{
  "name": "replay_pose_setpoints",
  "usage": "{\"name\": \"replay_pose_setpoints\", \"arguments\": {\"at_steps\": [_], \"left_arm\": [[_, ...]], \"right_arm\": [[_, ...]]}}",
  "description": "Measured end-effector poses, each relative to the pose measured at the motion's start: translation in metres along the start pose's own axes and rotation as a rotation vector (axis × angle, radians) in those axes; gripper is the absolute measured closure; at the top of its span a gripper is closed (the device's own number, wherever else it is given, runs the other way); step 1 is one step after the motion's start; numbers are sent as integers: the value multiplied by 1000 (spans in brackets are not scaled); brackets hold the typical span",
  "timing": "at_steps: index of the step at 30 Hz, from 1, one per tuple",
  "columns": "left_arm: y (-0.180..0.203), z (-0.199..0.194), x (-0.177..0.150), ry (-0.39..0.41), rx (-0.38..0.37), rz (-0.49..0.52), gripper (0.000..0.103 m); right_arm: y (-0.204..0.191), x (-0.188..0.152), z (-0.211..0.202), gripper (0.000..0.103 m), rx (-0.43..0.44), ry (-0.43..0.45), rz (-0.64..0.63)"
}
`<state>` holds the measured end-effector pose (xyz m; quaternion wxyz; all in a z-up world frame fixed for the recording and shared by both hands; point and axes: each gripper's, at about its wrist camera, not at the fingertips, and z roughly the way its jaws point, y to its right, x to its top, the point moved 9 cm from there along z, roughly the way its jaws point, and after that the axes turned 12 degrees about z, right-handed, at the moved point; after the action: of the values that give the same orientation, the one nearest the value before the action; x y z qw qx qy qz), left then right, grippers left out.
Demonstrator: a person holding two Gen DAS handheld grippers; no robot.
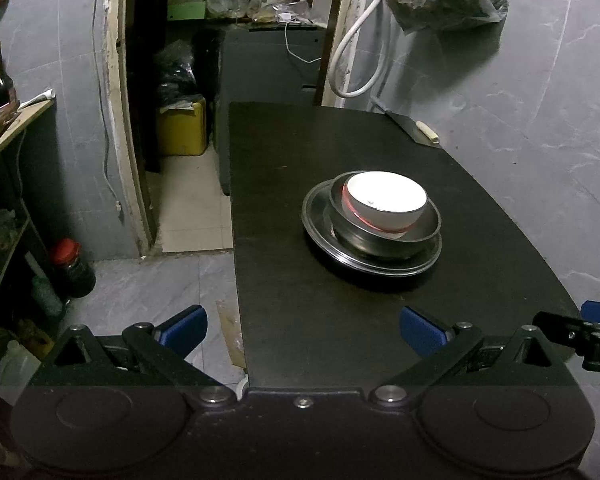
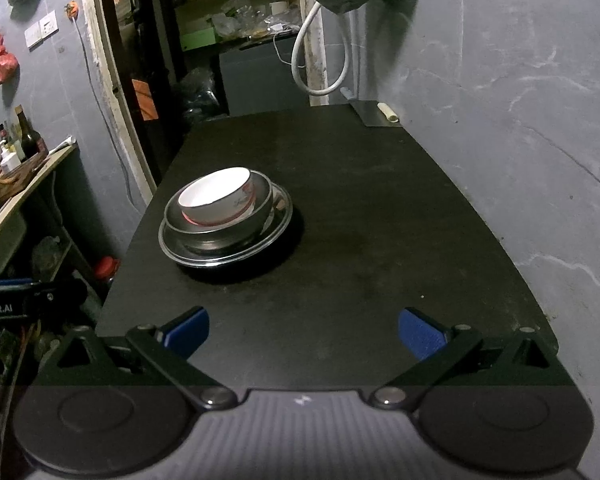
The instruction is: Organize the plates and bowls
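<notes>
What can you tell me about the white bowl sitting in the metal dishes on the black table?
The white bowl looks ceramic: glossy, with a bright, empty inside, a red band near its base and faint printing on its side in the right wrist view. It sits upright, slightly tilted, nested in a steel bowl, which rests on a steel plate on the black table. Only the steel bowl touches it; neither hand-held gripper is near.

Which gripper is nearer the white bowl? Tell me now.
Neither clearly. The left gripper sits near the table's left front edge, the white bowl ahead to its right; the right gripper has it ahead to its left. Both are open and well short.
</notes>
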<state>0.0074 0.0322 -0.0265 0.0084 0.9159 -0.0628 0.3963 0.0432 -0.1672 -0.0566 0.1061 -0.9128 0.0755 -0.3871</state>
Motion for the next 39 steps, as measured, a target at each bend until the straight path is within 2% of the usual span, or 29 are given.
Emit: {"name": "replay_pose_setpoints", "arguments": {"at_steps": [39], "left_arm": [[-1, 2, -2, -7, 0, -1, 1]], "right_arm": [[-6, 0, 5, 0, 11, -11, -6]]}}
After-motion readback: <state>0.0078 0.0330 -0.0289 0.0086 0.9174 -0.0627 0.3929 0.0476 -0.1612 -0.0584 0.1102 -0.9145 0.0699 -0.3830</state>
